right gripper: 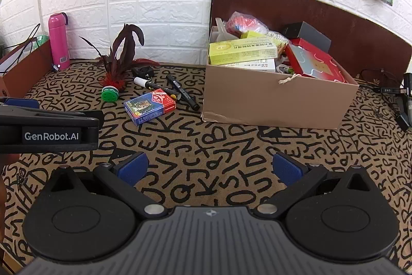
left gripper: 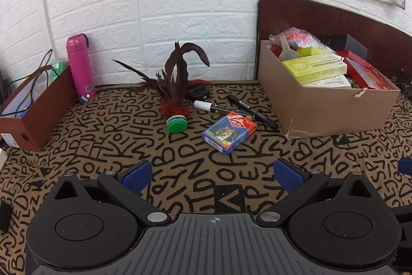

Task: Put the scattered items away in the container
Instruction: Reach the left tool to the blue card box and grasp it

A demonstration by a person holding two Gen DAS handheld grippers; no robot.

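Cardboard box (right gripper: 278,102), at 2 o'clock on lettered cloth (right gripper: 206,146), heaped with yellow cartons (right gripper: 242,52), red case (right gripper: 314,63), bagged goods. Brown box (left gripper: 38,105) at 9 o'clock holds cables. Scattered at 12: feather shuttlecock (left gripper: 176,84), card pack (left gripper: 229,132), two markers (left gripper: 231,108). White brick wall behind. Left gripper (left gripper: 212,173) and right gripper (right gripper: 209,168): jaws wide, empty.
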